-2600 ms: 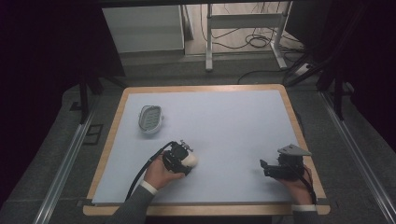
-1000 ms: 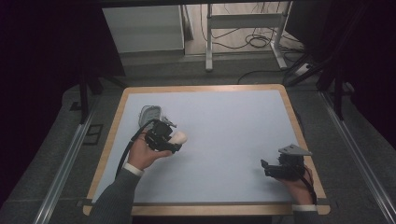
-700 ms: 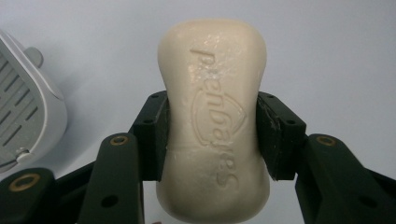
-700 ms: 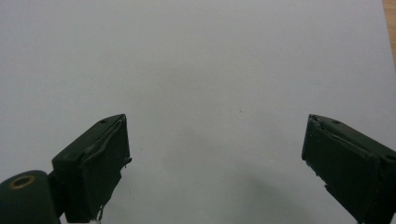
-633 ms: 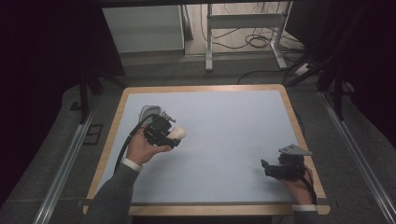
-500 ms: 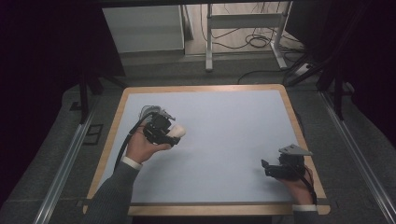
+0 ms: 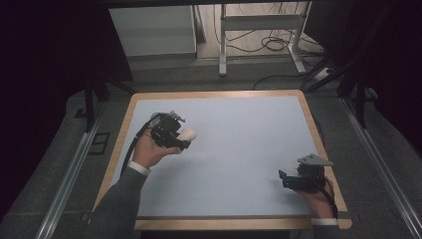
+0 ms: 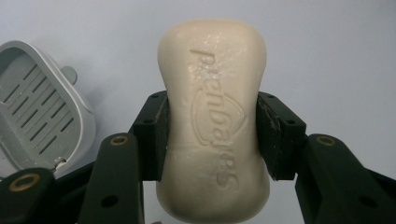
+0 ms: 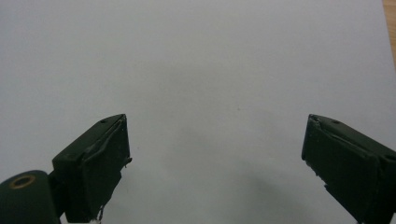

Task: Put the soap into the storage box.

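Your left gripper (image 8: 212,135), over worktop (image 7: 239,144) left side: fingers (image 8: 152,135) clamp cream soap bar (image 8: 215,116), grey slotted soap dish (image 8: 37,107) just beside. Your right gripper (image 9: 215,163), near right edge: fingers spread wide, nothing between.

The tabletop (image 7: 239,149) is a pale blue-grey sheet framed by a light wooden rim (image 7: 115,154). Around it lies grey carpet (image 7: 59,164), with metal rails (image 7: 67,174) running along both sides. Beyond the far edge stands a white cabinet (image 7: 152,31) and a white metal frame (image 7: 261,30) — black cables (image 7: 273,45) coil on the floor between its legs. Both sides of the room are dark — dim light falls mainly on the middle.
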Motion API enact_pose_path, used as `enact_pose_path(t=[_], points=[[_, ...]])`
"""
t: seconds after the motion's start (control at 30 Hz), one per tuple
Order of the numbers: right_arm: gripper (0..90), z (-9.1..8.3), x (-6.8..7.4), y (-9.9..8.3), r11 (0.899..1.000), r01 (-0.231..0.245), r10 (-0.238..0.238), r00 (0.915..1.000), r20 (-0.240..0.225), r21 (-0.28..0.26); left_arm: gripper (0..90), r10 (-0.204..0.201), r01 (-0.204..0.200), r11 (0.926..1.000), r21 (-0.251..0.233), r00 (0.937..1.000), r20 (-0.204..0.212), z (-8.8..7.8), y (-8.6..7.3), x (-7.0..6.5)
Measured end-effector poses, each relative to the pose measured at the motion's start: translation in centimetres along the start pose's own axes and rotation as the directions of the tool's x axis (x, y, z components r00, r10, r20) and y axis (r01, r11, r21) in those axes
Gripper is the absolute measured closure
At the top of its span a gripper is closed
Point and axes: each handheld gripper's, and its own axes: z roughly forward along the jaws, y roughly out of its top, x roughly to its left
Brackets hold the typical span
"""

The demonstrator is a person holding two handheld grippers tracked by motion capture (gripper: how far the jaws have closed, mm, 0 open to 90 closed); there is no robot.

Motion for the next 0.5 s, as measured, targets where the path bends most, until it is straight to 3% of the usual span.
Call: enact_pose_path(t=[0.5], points=[[7.4,0.1,0.0,0.0,1.000,0.001,-0.001,1.0000,0.002,0.002,49.7,-0.057,0.058,0.9980,0.025,0.9978,-0.034,0.7,0.5,2.8]])
